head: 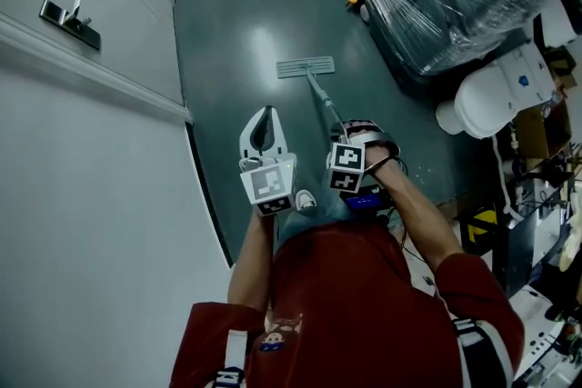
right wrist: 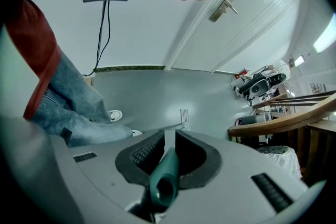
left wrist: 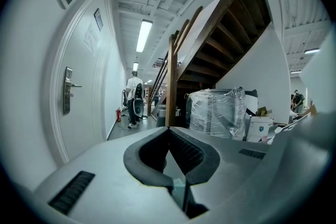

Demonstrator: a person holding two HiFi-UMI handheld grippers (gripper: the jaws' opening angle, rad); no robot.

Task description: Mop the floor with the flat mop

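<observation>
The right gripper point(right wrist: 169, 135) squeezes the round green pole point(right wrist: 165, 173) of the flat grey mop point(head: 306, 66) ahead (the left gripper point(left wrist: 169, 130) beside it is closed, empty).

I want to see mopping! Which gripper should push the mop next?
The right gripper: its jaws clamp the mop handle, with the mop head on the floor. The left gripper is shut on nothing.

The flat mop point(head: 306, 67) sits head-down on the glossy grey floor point(head: 236, 32), handle slanting upward.
</observation>
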